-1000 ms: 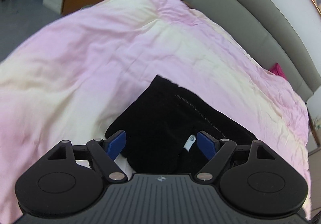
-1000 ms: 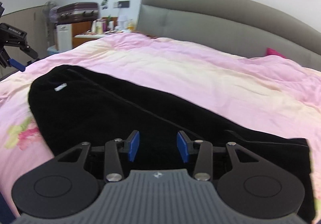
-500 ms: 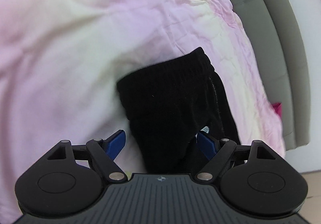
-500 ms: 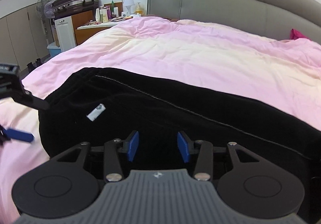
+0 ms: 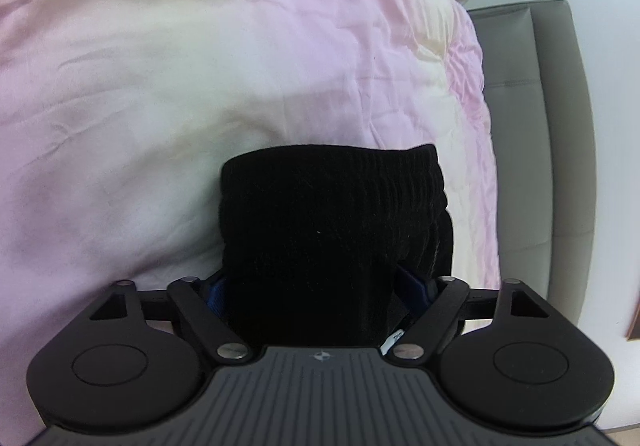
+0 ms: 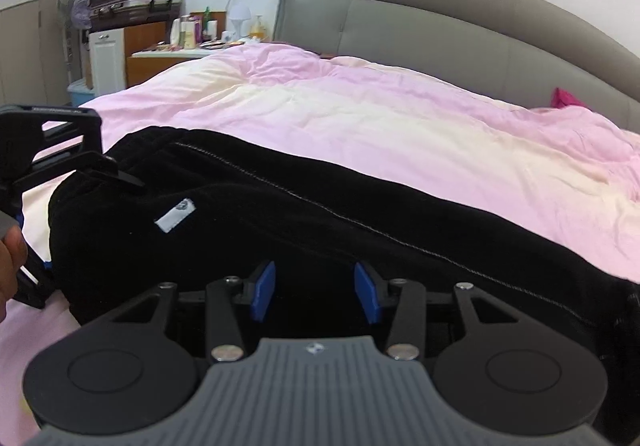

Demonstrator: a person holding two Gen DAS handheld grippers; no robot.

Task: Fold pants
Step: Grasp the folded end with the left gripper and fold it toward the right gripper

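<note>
Black pants (image 6: 304, 214) lie folded lengthwise across the pink and cream duvet (image 6: 400, 126), waistband to the left, with a small white label (image 6: 175, 217) on top. In the left wrist view the ribbed waistband (image 5: 332, 206) fills the gap between my left gripper's (image 5: 316, 290) wide-open blue pads; the jaws straddle the cloth without pinching it. My left gripper also shows at the left edge of the right wrist view (image 6: 60, 166). My right gripper (image 6: 316, 292) is open, low over the pants' near edge, with nothing between its pads.
A grey padded headboard (image 6: 440, 34) runs along the far side of the bed. A cluttered nightstand (image 6: 180, 50), a white cabinet with a suitcase (image 6: 132, 2) and a fan stand at the back left. A magenta item (image 6: 564, 98) lies near the headboard.
My left gripper has turned and moved in onto the waistband end, so the cloth now sits between its open pads. My right gripper has shifted slightly along the pants' near edge.
</note>
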